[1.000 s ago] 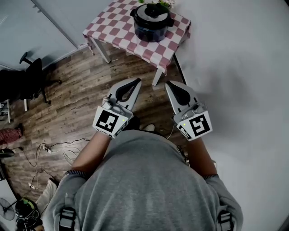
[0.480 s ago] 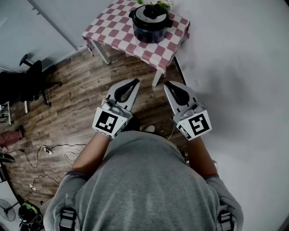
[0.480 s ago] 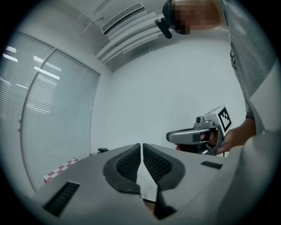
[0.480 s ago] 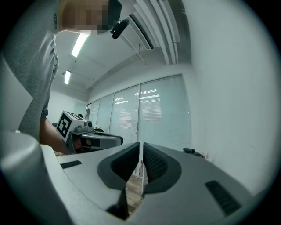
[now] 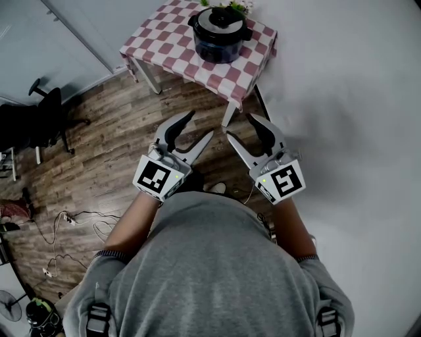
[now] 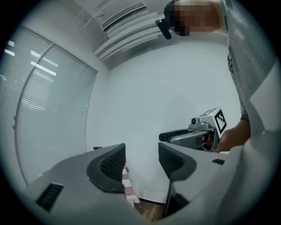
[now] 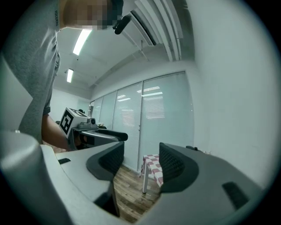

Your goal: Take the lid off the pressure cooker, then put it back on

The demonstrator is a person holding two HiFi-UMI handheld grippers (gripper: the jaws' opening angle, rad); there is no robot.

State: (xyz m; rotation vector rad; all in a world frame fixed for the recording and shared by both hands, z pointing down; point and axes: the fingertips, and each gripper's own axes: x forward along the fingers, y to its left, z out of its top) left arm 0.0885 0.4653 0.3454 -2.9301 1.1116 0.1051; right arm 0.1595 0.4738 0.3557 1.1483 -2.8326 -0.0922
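On the far checkered table (image 5: 164, 46): cooker (image 5: 220, 39), lid (image 5: 222, 18) on, untouched.
Left gripper (image 5: 200, 125) and right gripper (image 5: 240, 126) held level over wood floor (image 5: 118, 145), well apart from the table; both jaws just opened wide, nothing between them; each cube (image 5: 158, 176) shows a black-and-white square code.

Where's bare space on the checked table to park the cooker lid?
Widest free patch, in the head view: the red-and-white checked tablecloth left of the dark round pressure cooker, out to the table's left corner. A narrower strip runs between the cooker and the near edge. Crowded behind the cooker, where a leafy plant sits.
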